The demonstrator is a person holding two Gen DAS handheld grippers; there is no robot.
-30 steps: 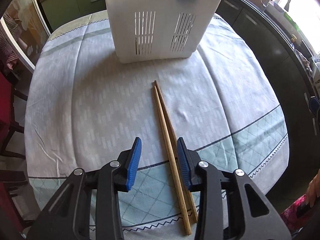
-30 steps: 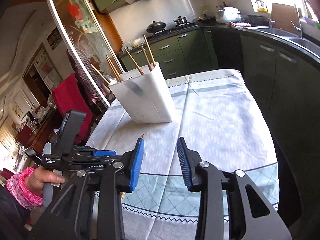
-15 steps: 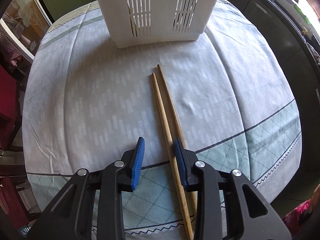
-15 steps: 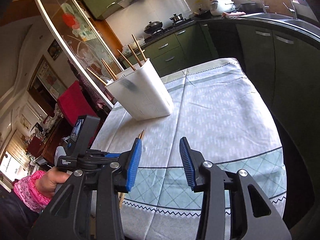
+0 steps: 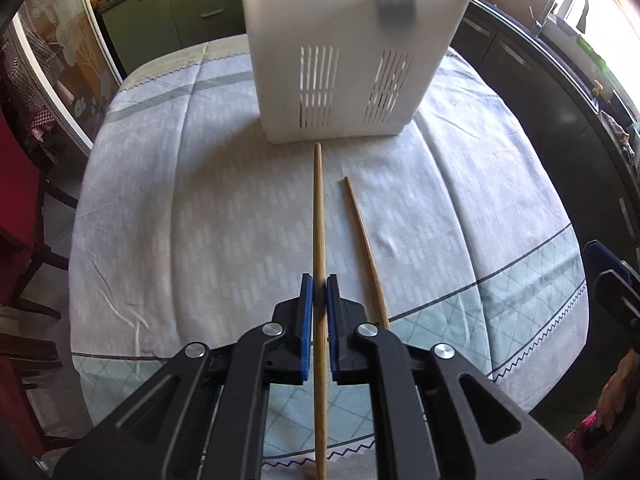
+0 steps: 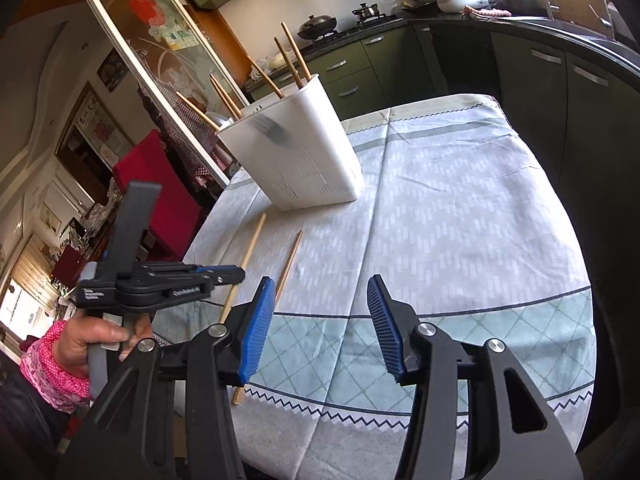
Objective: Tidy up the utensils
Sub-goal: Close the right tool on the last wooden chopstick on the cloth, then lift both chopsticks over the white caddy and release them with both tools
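Observation:
My left gripper is shut on a wooden chopstick and holds it lifted, pointing toward the white utensil holder. A second chopstick lies on the tablecloth just to its right. In the right wrist view the left gripper holds the chopstick above the cloth, with the other chopstick lying beside it. The utensil holder stands further back with several chopsticks sticking out. My right gripper is open and empty above the table's near edge.
The table has a pale patterned cloth. Dark green kitchen cabinets run along the right and back. A red chair and a glass door stand at the left. The right gripper's blue tip shows at the left wrist view's right edge.
My left gripper has shut on the left chopstick and lifted it off the cloth; the other chopstick stays on the table. My right gripper stays open.

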